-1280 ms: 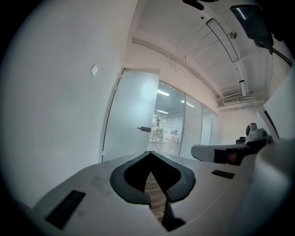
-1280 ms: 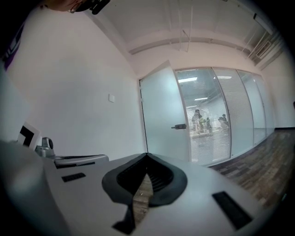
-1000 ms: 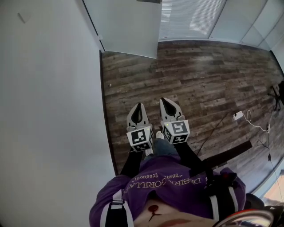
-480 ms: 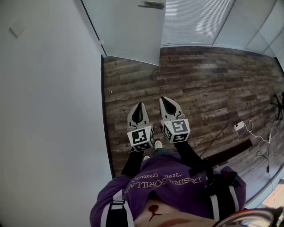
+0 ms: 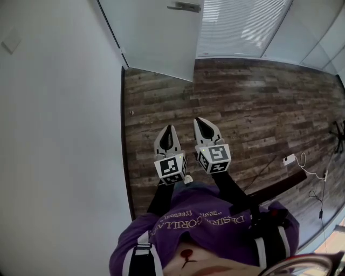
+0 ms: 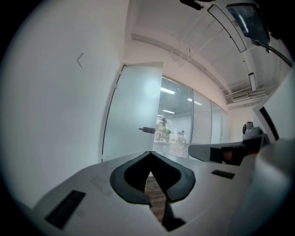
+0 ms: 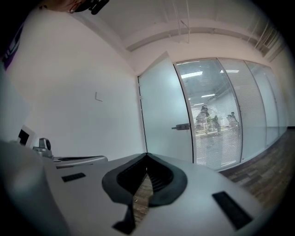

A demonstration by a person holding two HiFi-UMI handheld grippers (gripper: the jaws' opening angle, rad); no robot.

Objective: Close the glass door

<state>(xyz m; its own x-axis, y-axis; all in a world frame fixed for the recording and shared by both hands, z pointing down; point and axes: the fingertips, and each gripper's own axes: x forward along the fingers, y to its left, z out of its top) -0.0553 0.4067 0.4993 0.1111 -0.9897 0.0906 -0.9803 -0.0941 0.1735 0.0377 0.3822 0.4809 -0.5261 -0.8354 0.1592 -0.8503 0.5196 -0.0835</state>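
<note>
The frosted glass door (image 5: 156,32) stands ajar at the top of the head view, hinged at the white wall, with its metal handle (image 5: 183,6) near its free edge. In the left gripper view the door (image 6: 133,110) and handle (image 6: 147,130) lie well ahead; the right gripper view shows the same door (image 7: 166,115) and handle (image 7: 181,126). My left gripper (image 5: 169,128) and right gripper (image 5: 200,121) are held side by side above the wood floor, far short of the door. Both are shut with nothing in them, tips meeting (image 6: 150,153) (image 7: 146,155).
A white wall (image 5: 59,135) runs along the left. Glass partitions with blinds (image 5: 237,27) continue to the right of the door. A white power adapter (image 5: 290,159) with cables and a dark floor strip (image 5: 272,188) lie at the right.
The person has walked toward the door: it sits nearer in the head view and its handle has come into sight. Both grippers keep their pose in front of the body.
</note>
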